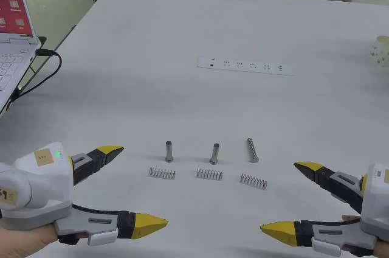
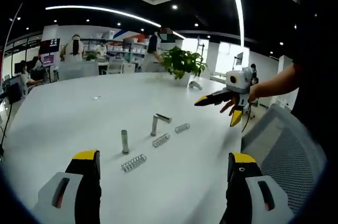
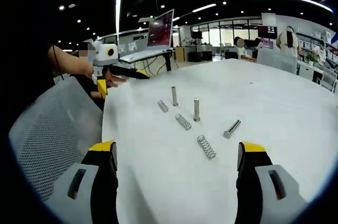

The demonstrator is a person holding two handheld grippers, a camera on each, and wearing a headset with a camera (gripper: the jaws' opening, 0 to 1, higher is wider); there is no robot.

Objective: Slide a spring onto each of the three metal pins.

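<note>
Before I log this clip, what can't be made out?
Laptop: head view, cut off by the left edge.
Pale object: head view, clipped by the right edge, too little to identify.
Middle spring: all views, too small to count coils.
Right tongs: head view, body cut by the bottom-right corner.

readable text: none | left tool (image 1: 144, 184) sticker (image 1: 7, 195): blurred | laptop screen (image 1: 13, 2): illegible

Three pins (image 1: 214, 153) in a row, springs (image 1: 209, 174) before them, power strip (image 1: 245, 66) behind
</note>
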